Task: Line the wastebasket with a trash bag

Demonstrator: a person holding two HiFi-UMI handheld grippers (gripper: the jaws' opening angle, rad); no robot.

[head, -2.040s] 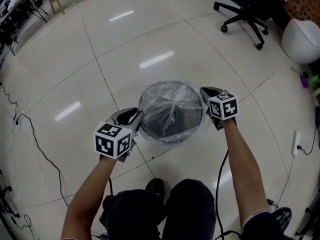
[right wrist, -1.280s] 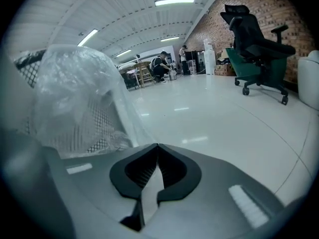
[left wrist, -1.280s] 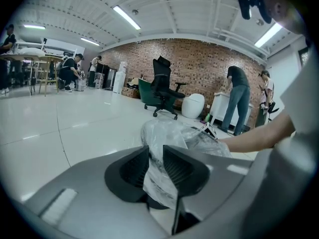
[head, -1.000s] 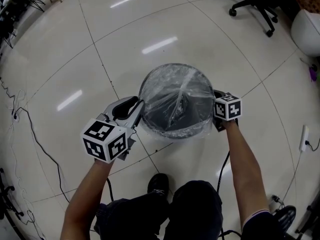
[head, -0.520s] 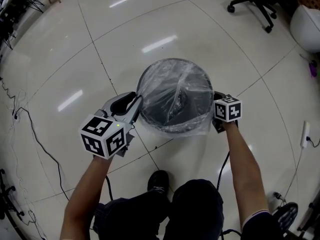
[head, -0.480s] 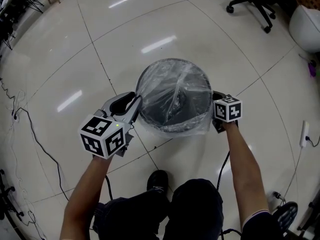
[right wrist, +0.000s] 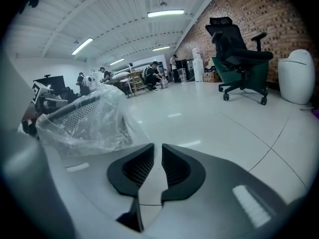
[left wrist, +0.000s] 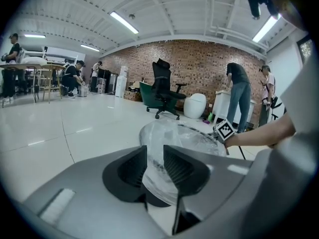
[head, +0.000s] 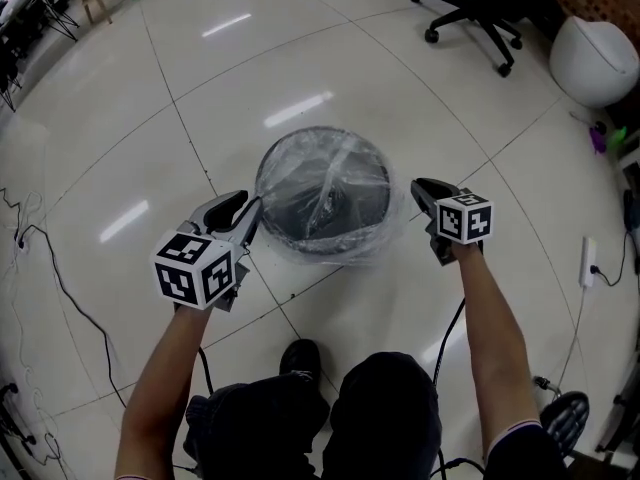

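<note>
A dark mesh wastebasket [head: 290,211] stands on the floor with a clear trash bag [head: 340,173] draped over its rim and sagging inside. My left gripper [head: 248,211] sits at the basket's left rim; in the left gripper view the bag [left wrist: 174,136] shows through the gap of the left gripper [left wrist: 155,151], whose pads press on nothing. My right gripper [head: 422,188] hovers just right of the basket, apart from it. The jaws of the right gripper [right wrist: 158,148] are opening with only floor between them. The bag [right wrist: 94,121] and the mesh [right wrist: 75,114] lie to their left.
A black office chair [head: 470,13] and a white rounded object [head: 595,58] stand at the back right. Cables [head: 40,258] run along the floor at the left, and a power strip [head: 588,260] lies at the right. The person's knees and shoe [head: 300,353] are below.
My right gripper has let go of the bag's skirt and lifted up and away from the basket's right side. The left gripper has stayed at the left rim.
</note>
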